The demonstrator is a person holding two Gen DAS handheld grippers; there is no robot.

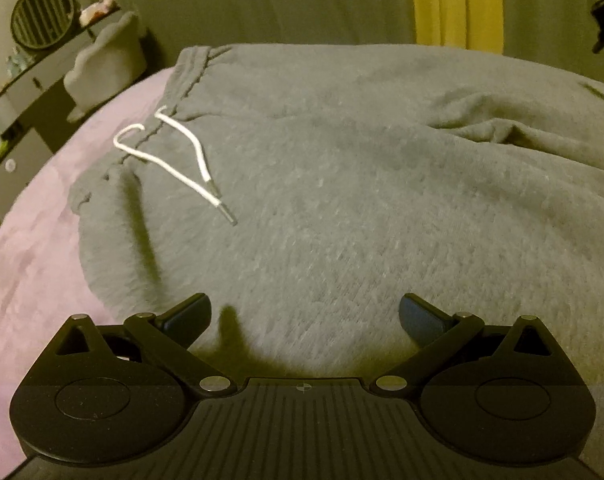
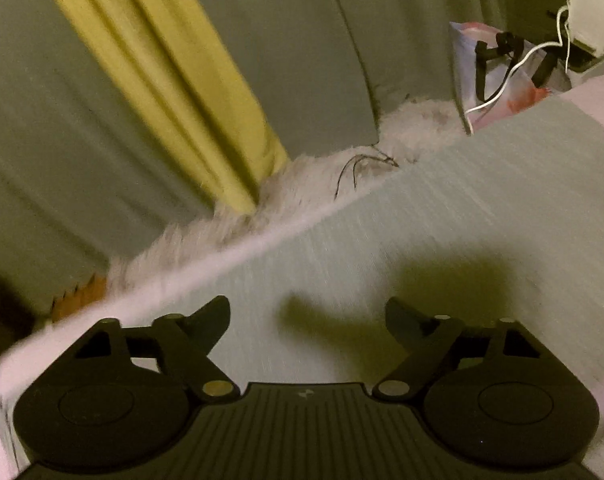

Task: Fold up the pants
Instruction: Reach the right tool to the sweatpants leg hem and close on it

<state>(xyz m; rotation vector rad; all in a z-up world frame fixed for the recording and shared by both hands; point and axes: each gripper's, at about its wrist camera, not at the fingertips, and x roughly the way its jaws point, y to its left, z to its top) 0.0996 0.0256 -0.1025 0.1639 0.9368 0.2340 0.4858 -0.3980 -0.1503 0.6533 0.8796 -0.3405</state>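
Grey fleece pants (image 1: 342, 184) lie spread on a pink bedspread (image 1: 33, 264), waistband (image 1: 189, 68) at the far left. A white drawstring (image 1: 173, 152) trails over the front. My left gripper (image 1: 305, 304) hangs open just above the near part of the pants, nothing between its fingers. The right wrist view is blurred. In it my right gripper (image 2: 306, 302) is open and empty over a pale grey band of cloth (image 2: 442, 216) beside the bed's pink edge (image 2: 229, 252). I cannot tell whether that cloth is a pant leg.
A grey chair (image 1: 105, 64) and a shelf with a round fan (image 1: 43, 16) stand beyond the bed at the left. Yellow curtain (image 2: 161, 80) and grey drapes hang behind. A fluffy white rug (image 2: 302, 184), a bag (image 2: 498, 76) and a white cable (image 2: 514, 68) lie past the bed edge.
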